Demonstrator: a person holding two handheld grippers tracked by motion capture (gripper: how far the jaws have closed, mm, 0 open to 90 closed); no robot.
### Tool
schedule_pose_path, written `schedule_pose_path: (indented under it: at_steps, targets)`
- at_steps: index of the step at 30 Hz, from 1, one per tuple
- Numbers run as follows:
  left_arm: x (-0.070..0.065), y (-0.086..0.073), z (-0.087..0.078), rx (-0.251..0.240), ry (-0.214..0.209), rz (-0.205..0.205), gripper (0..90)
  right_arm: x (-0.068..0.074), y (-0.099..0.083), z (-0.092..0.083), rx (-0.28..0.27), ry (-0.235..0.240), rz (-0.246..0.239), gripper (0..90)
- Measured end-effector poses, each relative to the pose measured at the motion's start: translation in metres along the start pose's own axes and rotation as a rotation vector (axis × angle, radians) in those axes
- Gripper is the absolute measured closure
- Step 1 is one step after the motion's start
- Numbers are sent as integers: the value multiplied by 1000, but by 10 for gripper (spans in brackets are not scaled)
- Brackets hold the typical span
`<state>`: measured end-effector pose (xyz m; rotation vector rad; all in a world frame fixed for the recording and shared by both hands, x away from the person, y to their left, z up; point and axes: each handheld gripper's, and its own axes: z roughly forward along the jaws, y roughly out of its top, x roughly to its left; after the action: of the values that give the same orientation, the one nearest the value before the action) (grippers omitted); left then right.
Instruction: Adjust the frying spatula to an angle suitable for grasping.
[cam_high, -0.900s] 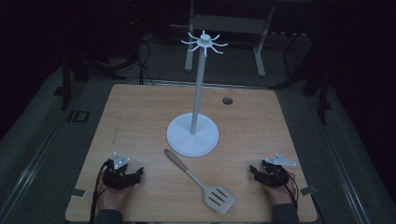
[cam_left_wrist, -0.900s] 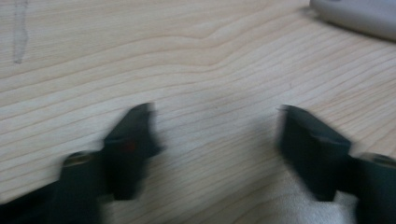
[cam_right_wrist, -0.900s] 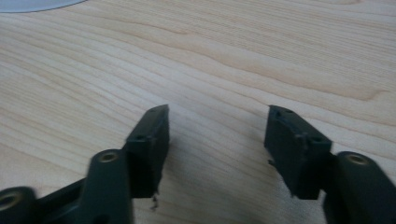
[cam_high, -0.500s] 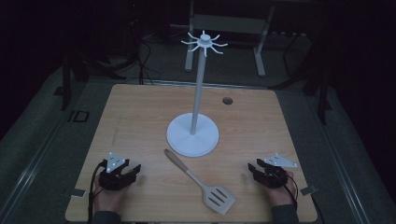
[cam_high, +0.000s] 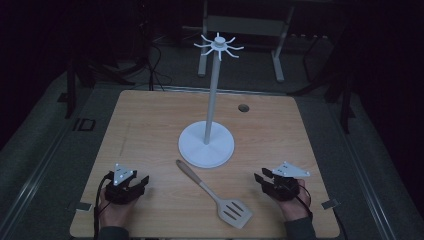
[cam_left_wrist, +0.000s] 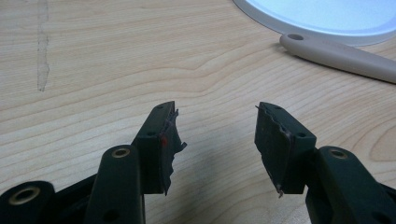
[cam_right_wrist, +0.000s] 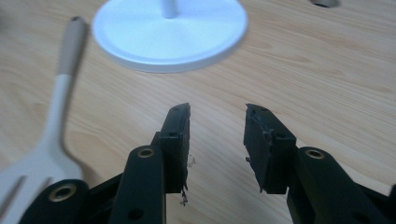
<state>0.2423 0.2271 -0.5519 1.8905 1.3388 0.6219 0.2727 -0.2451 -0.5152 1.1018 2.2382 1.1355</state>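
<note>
The spatula (cam_high: 215, 192) lies flat on the table (cam_high: 150, 125), slanted, its handle end just beside the white stand (cam_high: 206, 145) base and its slotted blade toward the near edge. It rests between the two tongs, touching neither. The left tongs (cam_high: 142, 181) sit low over bare wood, jaws apart and empty. The right tongs (cam_high: 260, 179) also gape, nothing between them.

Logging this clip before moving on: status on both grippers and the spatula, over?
Left gripper open, empty. Right gripper open, empty. Spatula flat on table between them, untouched, handle toward white stand. Nothing in the way.
</note>
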Motion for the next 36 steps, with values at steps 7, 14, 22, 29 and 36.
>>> schedule_pose_path:
  at_steps: [7, 14, 22, 29, 36]
  targets:
    - [0, 0, -1, -1, 5, 2, 487, 17, 17, 7, 17, 43, -50, 627]
    - [0, 0, -1, -1, 7, 3, 489, 33, 42, 15, 29, 83, -102, 631]
    - [1, -1, -1, -2, 12, -4, 489, 47, 61, 26, 55, 110, -141, 631]
    - [1, -1, -1, -1, 15, -7, 488, 62, 75, 48, 115, 150, -160, 626]
    - [1, -1, -1, -3, 14, -5, 488, 73, 83, 64, 165, 171, -160, 622]
